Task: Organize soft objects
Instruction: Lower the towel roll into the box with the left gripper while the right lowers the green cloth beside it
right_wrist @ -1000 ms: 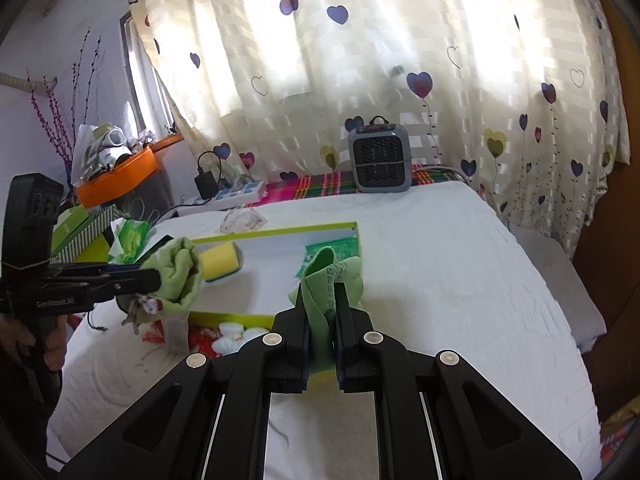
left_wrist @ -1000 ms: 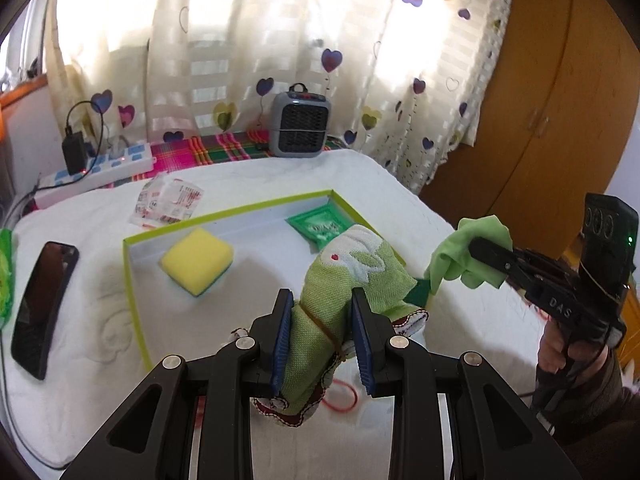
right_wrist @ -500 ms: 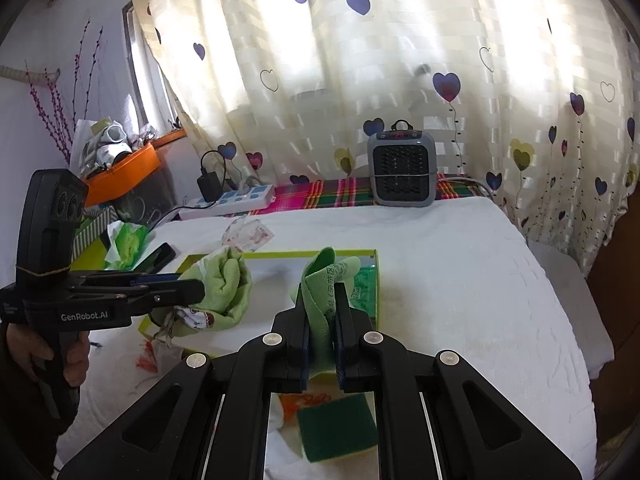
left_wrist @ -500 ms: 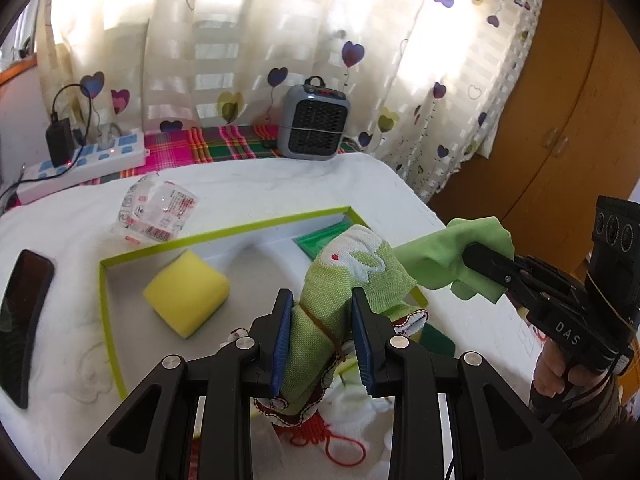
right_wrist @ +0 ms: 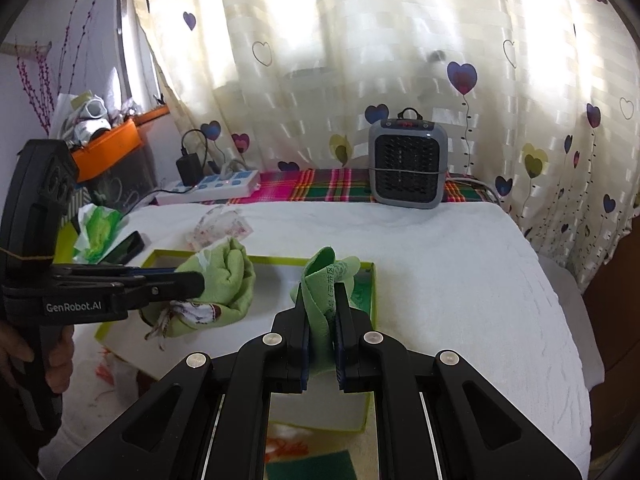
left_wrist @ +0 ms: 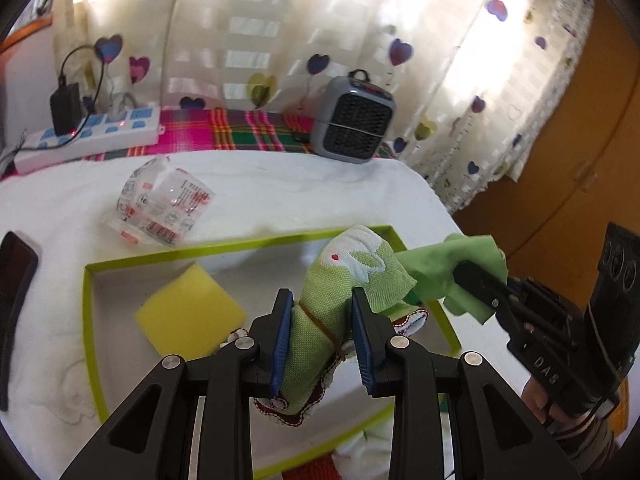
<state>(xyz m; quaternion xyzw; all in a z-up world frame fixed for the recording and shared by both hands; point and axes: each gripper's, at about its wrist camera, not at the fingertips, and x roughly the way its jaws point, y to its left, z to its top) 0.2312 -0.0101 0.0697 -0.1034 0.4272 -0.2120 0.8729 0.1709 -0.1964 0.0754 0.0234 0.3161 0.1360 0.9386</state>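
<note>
Holding both cloths above the green-rimmed tray (left_wrist: 90, 300), I judge I am about to lower them in, since that shallow box is where the soft things are gathering. Going from the left: a dark phone (left_wrist: 16, 280) lies flat on the white quilted cover, and a crinkled clear wrapper (left_wrist: 164, 208) sits just beyond the tray's far rim. Inside the tray, a yellow sponge (left_wrist: 190, 314) rests flat, blocky and porous, with bare floor beside it for more.

My left gripper (left_wrist: 320, 320) is clamped around a rolled green woven towel (left_wrist: 352, 276), its jaws part-way apart because the roll is thick; a thin band cinches it, and a red-stitched white edge hangs below. I think the roll is gripped mid-length so it stays bundled.

Further right, my right gripper (right_wrist: 322, 320) is pinched nearly closed on a thin light-green cloth (right_wrist: 328, 276), smooth, floppy and printed, its corner standing up above the pads. In that view it hangs over the tray's right end. A grey heater (right_wrist: 407, 168) stands well behind, against the heart-patterned curtain.
</note>
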